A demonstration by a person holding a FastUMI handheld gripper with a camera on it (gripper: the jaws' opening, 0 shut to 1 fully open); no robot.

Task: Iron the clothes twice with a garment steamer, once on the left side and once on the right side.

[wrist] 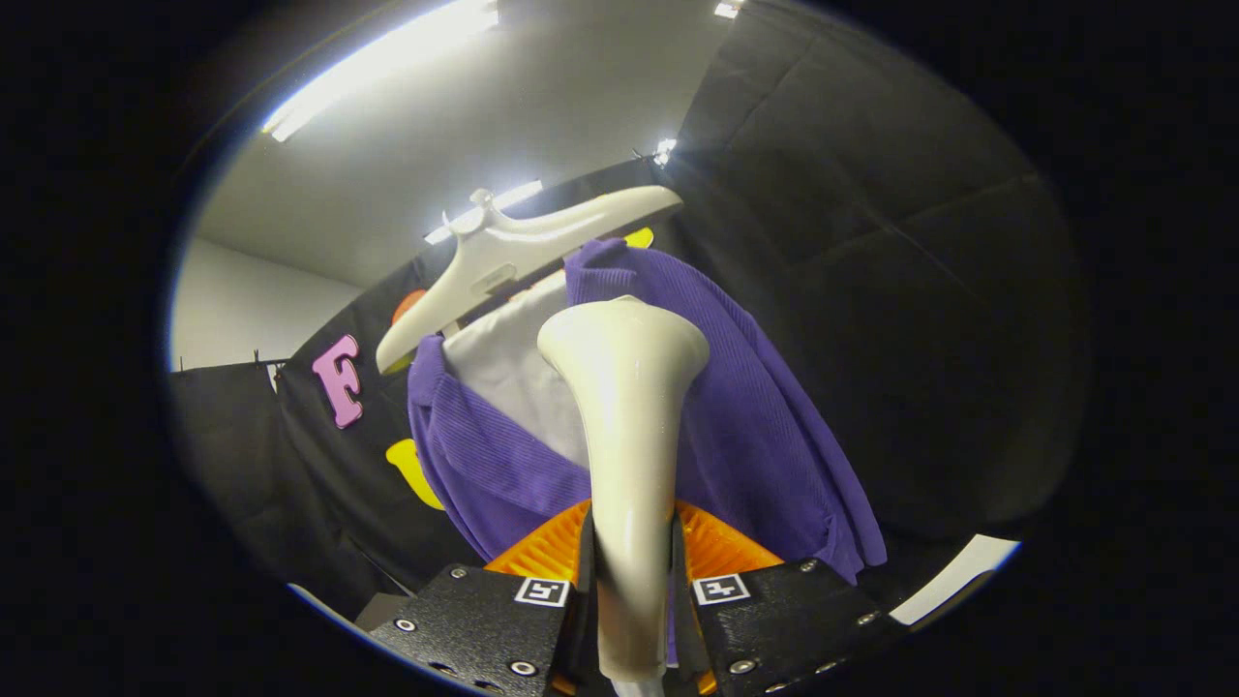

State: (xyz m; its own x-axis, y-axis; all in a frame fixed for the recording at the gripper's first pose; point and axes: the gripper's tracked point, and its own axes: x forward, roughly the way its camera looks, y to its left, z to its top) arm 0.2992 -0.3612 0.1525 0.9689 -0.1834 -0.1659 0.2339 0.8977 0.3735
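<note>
Black cloth walls the booth as I work remotely. My claw (pixel 634 581) grips the garment steamer (pixel 627 426) by its neck, both fingers pressed on it, head raised just before the purple shirt (pixel 755 426) on its white hanger (pixel 503 252). I judge neither pass provably done. Steam, nozzle face and shirt's lower hem stay hidden.

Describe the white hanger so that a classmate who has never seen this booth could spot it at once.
Start at the purple garment hanging before the black cloth wall. The gripper, jaws shut on the cream steamer, points up at it. The hanger is the glossy white curved bar at its top: hard and pale, unlike the ribbed fabric.
</note>
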